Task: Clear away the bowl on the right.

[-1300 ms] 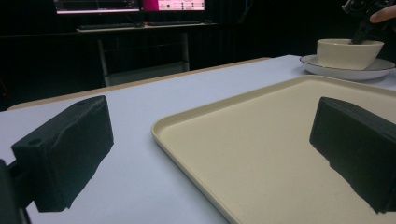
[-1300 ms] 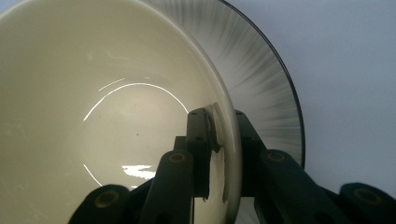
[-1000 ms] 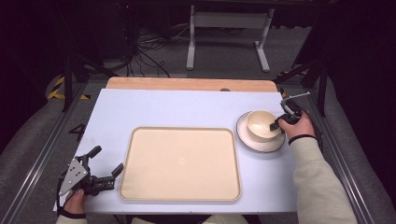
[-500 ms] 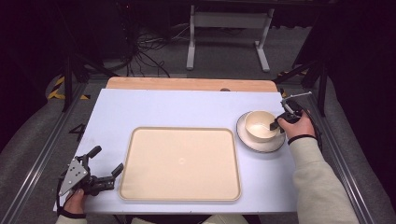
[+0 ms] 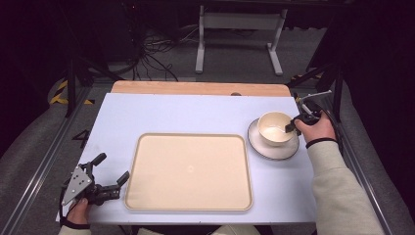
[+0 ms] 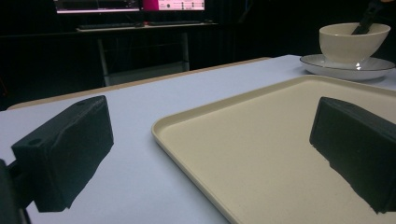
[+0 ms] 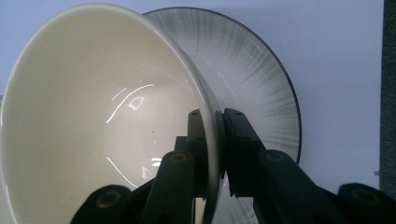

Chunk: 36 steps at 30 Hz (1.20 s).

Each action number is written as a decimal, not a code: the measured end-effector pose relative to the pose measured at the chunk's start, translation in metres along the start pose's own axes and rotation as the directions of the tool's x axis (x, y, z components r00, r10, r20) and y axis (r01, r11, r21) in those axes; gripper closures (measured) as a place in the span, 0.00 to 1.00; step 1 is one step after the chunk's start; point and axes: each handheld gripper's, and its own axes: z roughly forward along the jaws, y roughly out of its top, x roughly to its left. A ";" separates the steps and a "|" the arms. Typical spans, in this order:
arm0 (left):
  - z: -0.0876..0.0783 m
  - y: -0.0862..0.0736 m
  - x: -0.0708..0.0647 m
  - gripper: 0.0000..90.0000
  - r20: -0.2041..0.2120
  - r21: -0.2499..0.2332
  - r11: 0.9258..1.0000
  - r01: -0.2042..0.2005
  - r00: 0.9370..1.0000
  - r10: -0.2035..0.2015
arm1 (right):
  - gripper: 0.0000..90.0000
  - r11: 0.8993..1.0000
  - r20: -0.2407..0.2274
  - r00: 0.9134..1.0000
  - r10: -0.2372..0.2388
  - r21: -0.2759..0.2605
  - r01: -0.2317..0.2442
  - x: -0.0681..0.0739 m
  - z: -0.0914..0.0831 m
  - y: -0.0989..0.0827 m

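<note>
Two grippers are at work on the pale blue desk (image 5: 161, 115). No brand, label or readable writing shows on the bowl, the plate or the tray; a monitor (image 6: 128, 4) far behind glows with a pink strip, too small to read.

Near the desk's right edge, the right gripper (image 5: 292, 126) has its jaws clamped on the rim of the cream bowl (image 5: 272, 128), one jaw inside the wall and one outside, as the right gripper view makes plain (image 7: 215, 140). The bowl (image 7: 102, 116) sits over the grey-rimmed plate (image 5: 279, 150), with the plate (image 7: 261, 79) showing behind it; whether the bowl touches the plate I cannot tell. The right hand (image 5: 317, 128) comes in from the desk's near right side, sleeve along the edge, wrist bent inward toward the bowl.

At the near left corner, the left gripper (image 5: 111, 169) lies low, its jaws spread wide with nothing between them, pointing toward the left side of the beige tray (image 5: 147, 196). The left hand (image 5: 78, 211) holds it from below the near edge. The tray lies in the middle of the near half of the desk.
</note>
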 end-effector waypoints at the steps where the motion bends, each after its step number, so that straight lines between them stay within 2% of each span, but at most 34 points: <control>1: 0.000 0.000 0.000 0.00 0.000 0.000 1.000 0.000 1.000 0.000 | 0.91 1.000 0.000 1.000 0.000 0.000 0.000 0.000 0.000 0.000; 8: 0.000 0.000 0.000 0.00 0.001 0.001 1.000 0.000 1.000 0.000 | 0.89 1.000 -0.020 1.000 -0.022 -0.014 0.021 0.007 -0.016 0.002; 22: 0.000 0.000 0.000 0.00 0.001 0.002 1.000 0.000 1.000 0.000 | 0.89 0.998 -0.025 0.998 -0.056 -0.033 0.055 0.023 -0.038 0.005; 28: 0.000 0.000 0.000 0.00 0.001 0.005 1.000 -0.001 1.000 0.001 | 0.89 0.996 -0.060 0.994 -0.089 -0.030 0.087 0.038 -0.042 0.003; 36: 0.000 0.000 0.000 0.00 0.001 0.004 1.000 -0.002 1.000 0.002 | 0.89 0.988 -0.088 0.985 -0.152 -0.019 0.150 0.066 -0.040 -0.001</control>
